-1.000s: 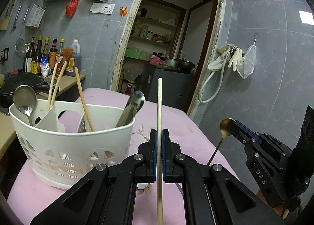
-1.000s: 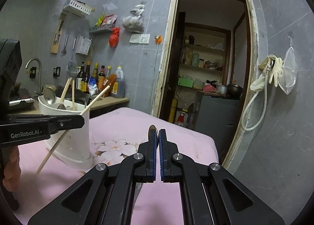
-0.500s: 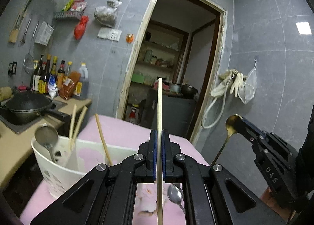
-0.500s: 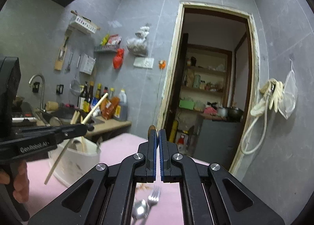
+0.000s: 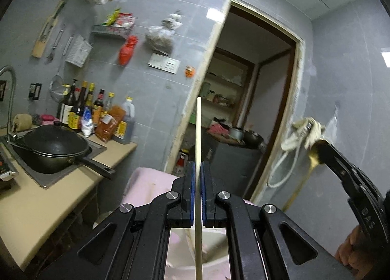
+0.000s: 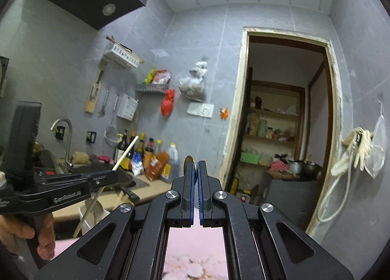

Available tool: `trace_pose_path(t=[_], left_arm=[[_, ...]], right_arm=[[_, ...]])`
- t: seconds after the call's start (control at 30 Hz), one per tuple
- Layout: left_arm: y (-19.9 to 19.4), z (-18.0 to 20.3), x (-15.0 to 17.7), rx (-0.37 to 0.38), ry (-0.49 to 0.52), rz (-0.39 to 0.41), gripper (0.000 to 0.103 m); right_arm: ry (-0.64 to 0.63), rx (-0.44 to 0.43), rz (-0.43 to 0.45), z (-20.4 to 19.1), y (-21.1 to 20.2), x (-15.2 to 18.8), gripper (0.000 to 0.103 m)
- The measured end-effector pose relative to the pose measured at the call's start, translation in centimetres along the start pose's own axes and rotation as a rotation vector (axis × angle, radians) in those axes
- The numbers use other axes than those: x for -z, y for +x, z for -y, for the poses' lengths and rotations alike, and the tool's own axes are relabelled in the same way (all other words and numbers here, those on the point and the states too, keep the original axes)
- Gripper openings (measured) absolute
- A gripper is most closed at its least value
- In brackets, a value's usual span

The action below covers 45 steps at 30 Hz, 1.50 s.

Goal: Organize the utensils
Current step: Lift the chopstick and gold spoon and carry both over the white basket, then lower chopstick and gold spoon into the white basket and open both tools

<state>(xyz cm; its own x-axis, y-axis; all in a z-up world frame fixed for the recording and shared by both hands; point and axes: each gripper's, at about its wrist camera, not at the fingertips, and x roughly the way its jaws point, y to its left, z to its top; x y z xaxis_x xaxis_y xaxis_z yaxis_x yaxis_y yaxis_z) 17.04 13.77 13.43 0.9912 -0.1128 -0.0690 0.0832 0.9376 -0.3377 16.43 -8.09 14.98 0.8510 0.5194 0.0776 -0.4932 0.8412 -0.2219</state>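
Grippers are both raised high above my pink table [image 6: 195,250]. My left gripper [image 5: 198,197] is pinching an upright chopstick [image 5: 198,133], and my right gripper [image 6: 195,197] is clamping a gold spoon [image 6: 188,161]. The white utensil basket [image 6: 93,216] is sitting below them.

Both of my grippers are the same matte black plastic build. The left gripper [image 5: 198,194] has two angled link arms with triangular cutouts, four round silver screw heads, and blue ribbed pads lining the jaws. The right gripper [image 6: 195,194] looks identical from its own camera: same silver screws, same blue pads. Seen from the side, the left one has "GenRobot.AI" in white on its body, and the right one shows "DAS" in grey letters. My left hand [image 6: 36,238] and right hand [image 5: 353,253] are bare skin, no sleeves showing.
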Motion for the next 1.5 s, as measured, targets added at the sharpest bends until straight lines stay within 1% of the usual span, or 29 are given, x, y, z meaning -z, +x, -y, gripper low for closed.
trace_pose_path(t=[0.1, 0.2, 0.27, 0.4, 0.63, 0.8, 1.03, 1.27, 1.5], left_arm=[[0.1, -2.2, -0.7, -0.025, -0.04, 0.037, 0.002], [0.5, -4.1, -1.1, -0.041, -0.075, 0.065, 0.002], [0.8, -5.0, -1.2, -0.053, -0.082, 0.084, 0.002], [1.6, -5.9, -0.4, -0.072, -0.074, 0.096, 0.002], [2.3, -6.2, 1.0, -0.092, -0.063, 0.111, 0.002], [3.2, -6.2, 2.4, -0.126, -0.031, 0.124, 0.002], [3.7, -5.9, 4.3, -0.15, 0.011, 0.152, 0.002], [3.4, -5.5, 5.4, -0.157, 0.064, 0.149, 0.002], [3.0, -5.2, 6.2, -0.16, 0.104, 0.099, 0.002]], right_arm=[[-0.008, -0.017, 0.0, -1.1, 1.2, -0.2, 0.0], [-0.02, -0.024, -0.015, -2.0, 2.3, 0.2, 0.0], [-0.025, -0.027, -0.034, -2.4, 3.2, 0.8, 0.0], [-0.037, -0.021, -0.081, -2.9, 4.6, 2.4, 0.0], [-0.035, -0.027, -0.146, -2.9, 6.0, 4.5, 0.0], [-0.042, -0.034, -0.168, -3.4, 6.4, 5.5, 0.0], [-0.042, -0.039, -0.189, -3.8, 6.8, 6.3, 0.001], [-0.022, -0.047, -0.213, -3.8, 7.3, 7.2, 0.001], [0.005, -0.07, -0.237, -3.8, 7.6, 7.8, 0.001]])
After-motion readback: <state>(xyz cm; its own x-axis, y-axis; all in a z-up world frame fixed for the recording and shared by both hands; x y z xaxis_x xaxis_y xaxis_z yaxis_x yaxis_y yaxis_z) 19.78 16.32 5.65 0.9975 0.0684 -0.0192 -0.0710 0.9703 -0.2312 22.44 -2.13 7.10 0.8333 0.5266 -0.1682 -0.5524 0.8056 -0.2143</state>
